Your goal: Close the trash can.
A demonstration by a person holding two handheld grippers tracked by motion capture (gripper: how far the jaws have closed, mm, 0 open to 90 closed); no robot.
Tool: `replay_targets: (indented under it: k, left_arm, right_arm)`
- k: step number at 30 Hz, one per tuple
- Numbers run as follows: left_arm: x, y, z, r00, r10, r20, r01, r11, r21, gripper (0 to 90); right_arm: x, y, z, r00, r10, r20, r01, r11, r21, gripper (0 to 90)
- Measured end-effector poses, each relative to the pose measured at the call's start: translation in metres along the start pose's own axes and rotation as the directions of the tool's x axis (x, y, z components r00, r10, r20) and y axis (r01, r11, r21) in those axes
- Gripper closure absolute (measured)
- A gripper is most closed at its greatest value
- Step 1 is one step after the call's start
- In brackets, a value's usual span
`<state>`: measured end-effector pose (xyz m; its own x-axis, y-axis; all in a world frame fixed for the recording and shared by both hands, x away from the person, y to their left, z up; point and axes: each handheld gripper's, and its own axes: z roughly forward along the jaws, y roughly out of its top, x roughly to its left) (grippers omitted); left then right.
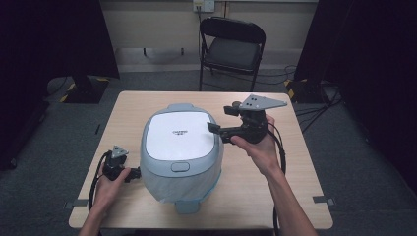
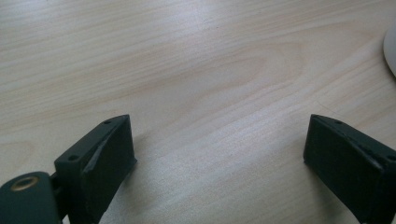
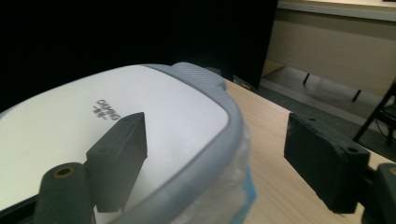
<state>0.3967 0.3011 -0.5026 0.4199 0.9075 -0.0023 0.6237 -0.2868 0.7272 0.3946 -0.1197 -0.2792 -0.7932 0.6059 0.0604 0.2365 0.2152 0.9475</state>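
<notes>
A rice cooker (image 1: 179, 147) with a white lid and a grey-blue rim stands shut in the middle of the wooden table (image 1: 275, 187). My right gripper (image 1: 215, 131) is held level at the cooker's right side, jaws open. In the right gripper view (image 3: 217, 135) one jaw hangs over the white lid (image 3: 116, 121) and the other past the rim, over the table; neither touches it. My left gripper (image 1: 134, 173) lies low at the cooker's left front, open. The left gripper view (image 2: 219, 140) has bare wood between the jaws and the cooker's edge (image 2: 391, 51) at far right.
A black folding chair (image 1: 231, 46) stands beyond the table's far edge. Dark curtains hang on both sides, and cables lie on the grey floor at the right. Bare tabletop runs along the cooker's right and front.
</notes>
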Motion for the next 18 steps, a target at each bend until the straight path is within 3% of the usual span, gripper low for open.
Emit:
replay_targets:
  k: [9, 18]
  left_arm:
    - [0.0, 0.0, 0.0, 1.0, -0.002, 0.0, 0.002, 1.0, -0.001, 8.1]
    - [0.0, 0.0, 0.0, 1.0, -0.002, 0.0, 0.002, 1.0, -0.002, 8.1]
  right_arm:
    - [-0.028, -0.017, -0.017, 0.993, 0.06, 0.102, -0.061, 0.9981, 0.005, 18.6]
    - [-0.051, -0.043, -0.026, 0.9759, 0.111, 0.187, -0.121, 0.9918, 0.041, 17.4]
